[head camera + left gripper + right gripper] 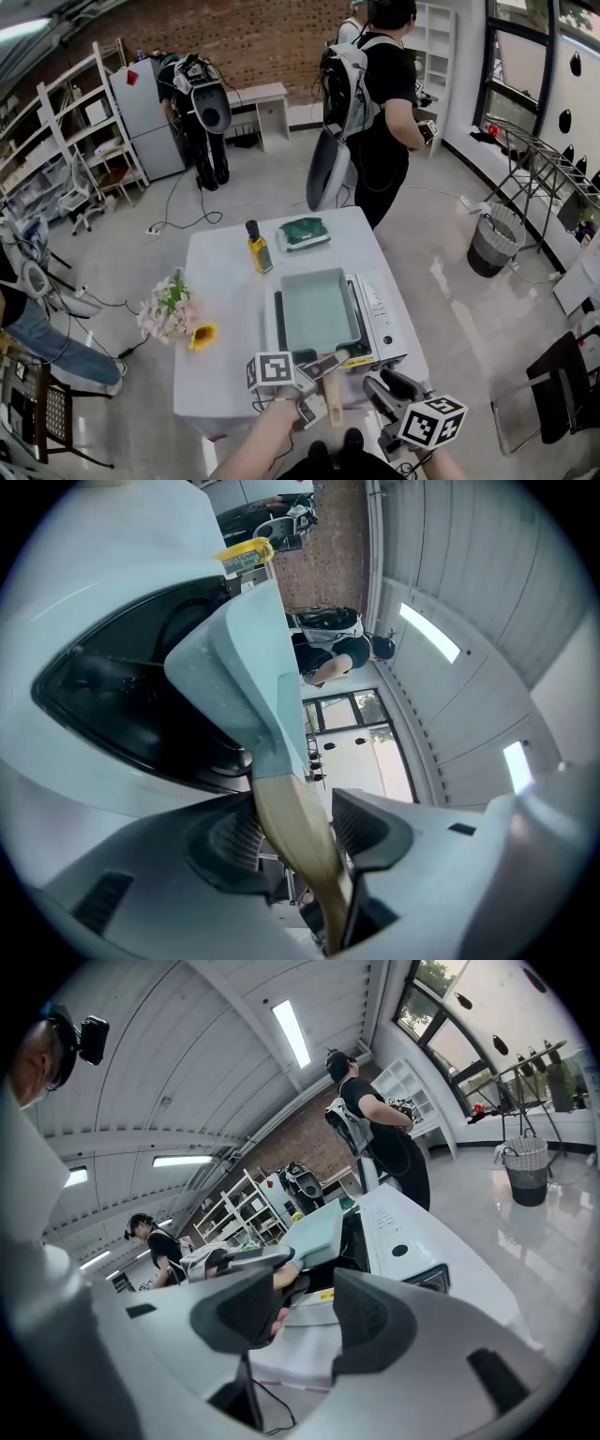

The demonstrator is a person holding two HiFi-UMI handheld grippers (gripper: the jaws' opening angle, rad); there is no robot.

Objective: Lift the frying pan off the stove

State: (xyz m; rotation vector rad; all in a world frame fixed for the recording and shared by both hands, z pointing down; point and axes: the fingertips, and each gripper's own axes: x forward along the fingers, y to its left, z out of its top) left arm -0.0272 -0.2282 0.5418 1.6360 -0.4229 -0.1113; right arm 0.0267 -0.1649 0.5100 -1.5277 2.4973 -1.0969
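pan (319,309) handle (291,841) overhangs stove's (386,323) near edge between left gripper's (295,817) open jaws.

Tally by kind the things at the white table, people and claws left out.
Frying pan: 1
Stove: 1
Yellow bottle: 1
Flower bunch: 1
Green item: 1
Total: 5

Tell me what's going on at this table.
A person works two handheld grippers at a white table. The left gripper has its jaws on either side of the wooden handle of the pale green square frying pan. A gap shows on one side, so it is not clamped. The pan sits on the white stove. The right gripper hangs open and empty nearby.
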